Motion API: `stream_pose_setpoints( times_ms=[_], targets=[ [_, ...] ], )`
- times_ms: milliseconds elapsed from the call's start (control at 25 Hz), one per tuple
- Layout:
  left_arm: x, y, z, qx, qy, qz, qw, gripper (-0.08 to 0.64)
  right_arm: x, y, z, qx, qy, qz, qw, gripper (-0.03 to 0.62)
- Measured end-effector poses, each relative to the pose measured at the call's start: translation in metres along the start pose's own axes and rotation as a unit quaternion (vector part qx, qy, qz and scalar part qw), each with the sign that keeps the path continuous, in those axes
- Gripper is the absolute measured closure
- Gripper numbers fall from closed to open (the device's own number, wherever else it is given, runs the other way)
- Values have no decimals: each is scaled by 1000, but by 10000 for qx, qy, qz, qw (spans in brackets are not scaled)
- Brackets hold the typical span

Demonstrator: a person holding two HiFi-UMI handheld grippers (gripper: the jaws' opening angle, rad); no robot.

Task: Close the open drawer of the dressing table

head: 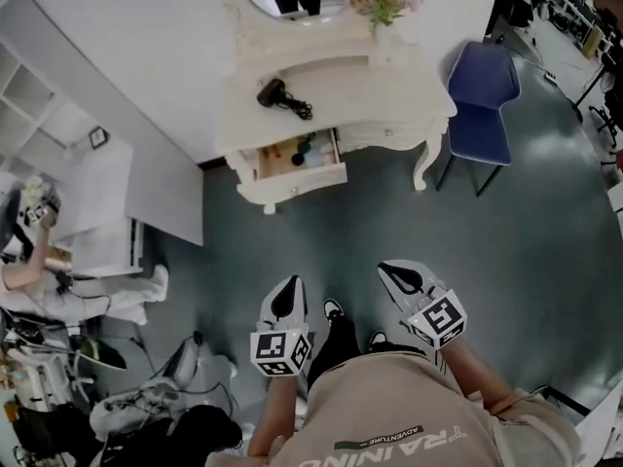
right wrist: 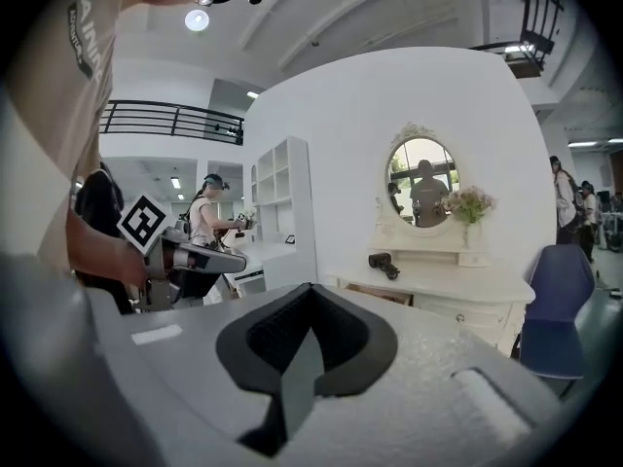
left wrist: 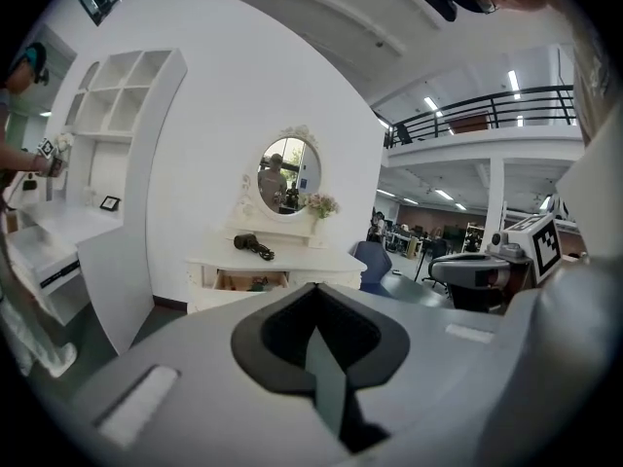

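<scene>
Holding both tools low before the body, the person stands well apart from the table. The left tool is clenched, jaws together on nothing; the right tool is likewise clenched and empty. Far ahead the white dressing table stands against the wall, and its left drawer is pulled out toward the near side with small items inside. A black hair dryer lies on the tabletop above it, and a blue chair stands just right
</scene>
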State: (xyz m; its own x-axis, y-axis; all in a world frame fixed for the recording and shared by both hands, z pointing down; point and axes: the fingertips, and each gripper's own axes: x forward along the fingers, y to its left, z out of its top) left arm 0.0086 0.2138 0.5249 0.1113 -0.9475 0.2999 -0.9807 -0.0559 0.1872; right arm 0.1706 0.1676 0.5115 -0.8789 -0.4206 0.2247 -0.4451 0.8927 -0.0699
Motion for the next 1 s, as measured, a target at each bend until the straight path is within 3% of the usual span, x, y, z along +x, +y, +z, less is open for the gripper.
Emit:
stream_pose_setpoints(
  times_ms=[320,640,1000],
  targets=[
    [38,54,47,-96,-400,-45,9991,541,64,-9,46,-416,0,245,9988,590],
    [58,104,56,-32,-306,-151,9994,541,124,-3,58,-546,45,276,9981,591],
    [82,122,59,-69,-152,-192,9997,541,151,-24,46,-213,339,235,9989,589]
  ],
)
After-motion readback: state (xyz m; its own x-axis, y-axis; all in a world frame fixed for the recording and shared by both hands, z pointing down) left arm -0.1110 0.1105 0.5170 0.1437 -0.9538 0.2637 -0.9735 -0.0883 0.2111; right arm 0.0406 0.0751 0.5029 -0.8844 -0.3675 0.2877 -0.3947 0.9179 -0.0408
